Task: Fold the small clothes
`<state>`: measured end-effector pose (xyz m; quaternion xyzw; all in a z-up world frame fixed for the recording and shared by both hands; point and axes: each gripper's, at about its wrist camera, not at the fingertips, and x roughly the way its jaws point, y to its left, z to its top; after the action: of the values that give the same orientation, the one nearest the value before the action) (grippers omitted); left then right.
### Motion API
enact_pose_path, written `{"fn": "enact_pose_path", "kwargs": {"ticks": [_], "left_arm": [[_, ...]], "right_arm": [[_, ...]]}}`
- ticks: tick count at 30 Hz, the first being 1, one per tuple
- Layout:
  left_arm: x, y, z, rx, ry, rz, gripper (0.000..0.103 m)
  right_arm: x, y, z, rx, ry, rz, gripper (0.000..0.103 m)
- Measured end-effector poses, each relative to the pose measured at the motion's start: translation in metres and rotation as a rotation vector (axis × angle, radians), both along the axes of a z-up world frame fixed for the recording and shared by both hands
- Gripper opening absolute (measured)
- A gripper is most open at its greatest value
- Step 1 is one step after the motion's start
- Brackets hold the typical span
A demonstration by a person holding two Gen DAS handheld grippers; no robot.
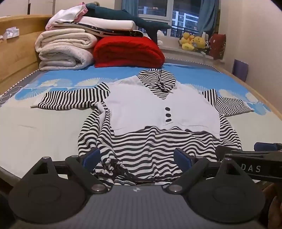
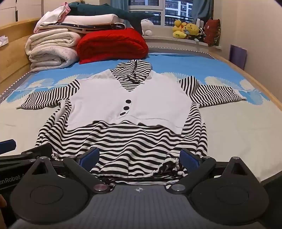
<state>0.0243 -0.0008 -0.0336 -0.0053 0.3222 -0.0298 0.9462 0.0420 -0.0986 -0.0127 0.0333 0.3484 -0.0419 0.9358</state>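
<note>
Left edge of scene: wooden bed frame (image 1: 15, 58) along the side, with a stack of rolled white blankets (image 1: 65, 51) at the far left corner of the bed. Just right of them, a folded red blanket (image 1: 126, 52); a dark teal plush (image 1: 123, 15) lies on top of the stack.

Centre: the striped hooded top (image 1: 158, 109) lies face up and spread flat on the blue-and-white bedsheet (image 1: 44, 132), hood towards the far end, both short sleeves out to the sides. White front panel with three dark buttons (image 1: 168, 115) (running down in a slightly slanted line). Striped hem is at the near edge of the bed; it is gathered and wrinkled there, drawstring cord visible.

Left gripper (image 1: 136, 158): jaws wide apart, blue pads on either side of the left part of the hem. Pads not pressing on cloth; nothing held.

Right gripper (image 2: 139, 158): jaws wide apart likewise, over the right part of the hem, with the bunched cord end just inside its right pad. No grip seen. Each gripper shows at the edge of the other's view, so the two sit side by side.

Far right: yellow plush toys (image 2: 186, 30) on the window sill, purple bag (image 2: 237, 56) against the wall.
</note>
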Motion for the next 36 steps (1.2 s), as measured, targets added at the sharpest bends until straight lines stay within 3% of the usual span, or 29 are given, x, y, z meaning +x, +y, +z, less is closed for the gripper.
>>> {"fn": "enact_pose_path", "kwargs": {"ticks": [36], "left_arm": [[-0.0007,-0.0005,-0.0024,0.004,0.003,-0.003,0.093]], "right_arm": [[-0.0002,0.0003,-0.0022,0.001,0.0,0.0,0.097]]}}
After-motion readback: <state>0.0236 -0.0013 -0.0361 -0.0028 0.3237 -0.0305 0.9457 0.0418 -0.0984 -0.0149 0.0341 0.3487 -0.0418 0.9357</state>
